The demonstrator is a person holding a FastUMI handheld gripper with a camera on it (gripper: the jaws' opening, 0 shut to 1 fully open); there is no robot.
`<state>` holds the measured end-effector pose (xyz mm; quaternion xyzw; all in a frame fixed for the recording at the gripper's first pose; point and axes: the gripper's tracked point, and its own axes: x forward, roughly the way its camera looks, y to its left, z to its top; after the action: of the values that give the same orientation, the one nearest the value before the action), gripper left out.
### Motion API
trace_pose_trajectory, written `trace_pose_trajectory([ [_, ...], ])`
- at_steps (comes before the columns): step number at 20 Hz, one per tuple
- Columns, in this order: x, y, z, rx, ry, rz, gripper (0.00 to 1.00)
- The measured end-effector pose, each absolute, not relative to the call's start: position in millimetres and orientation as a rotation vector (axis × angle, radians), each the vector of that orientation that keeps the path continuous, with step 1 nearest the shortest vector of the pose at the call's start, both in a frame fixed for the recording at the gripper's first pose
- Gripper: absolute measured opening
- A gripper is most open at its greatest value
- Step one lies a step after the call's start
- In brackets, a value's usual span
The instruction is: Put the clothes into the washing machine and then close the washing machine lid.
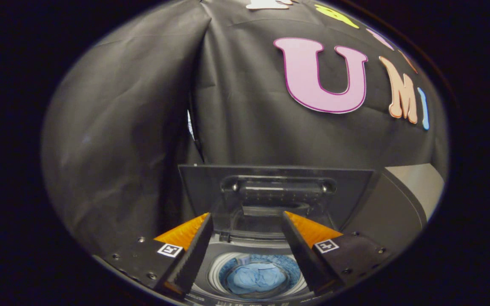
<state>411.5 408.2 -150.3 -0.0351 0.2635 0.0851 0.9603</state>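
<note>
A top-loading washing machine (391, 212) stands below and ahead of my gripper (246, 217). Its dark see-through lid (202, 187) stands raised and upright just beyond my fingertips, with its handle (282, 187) facing me. Down in the round drum (217, 272), seen between my fingers, lies a bundle of light blue clothes (257, 278). My gripper is open, its two fingers wide apart with nothing between them, hovering above the drum opening.
The black cloth wall (143, 106) hangs close behind and to the left of the machine. The machine's grey top panel (419, 182) runs off to the right of the lid.
</note>
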Motion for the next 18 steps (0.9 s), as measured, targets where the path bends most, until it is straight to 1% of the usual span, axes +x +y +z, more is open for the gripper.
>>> trace_pose_trajectory([
  [2, 432, 406, -141, -0.050, 0.504, 0.152, 0.97],
  [8, 496, 368, -99, -0.074, 0.329, 0.052, 0.96],
  [12, 537, 365, -119, -0.042, 0.357, 0.026, 0.97],
  [15, 548, 363, -147, -0.070, 0.381, -0.015, 0.97],
  [16, 554, 365, -134, -0.086, 0.301, -0.031, 0.97],
  [18, 554, 361, -136, -0.092, 0.265, -0.030, 0.97],
])
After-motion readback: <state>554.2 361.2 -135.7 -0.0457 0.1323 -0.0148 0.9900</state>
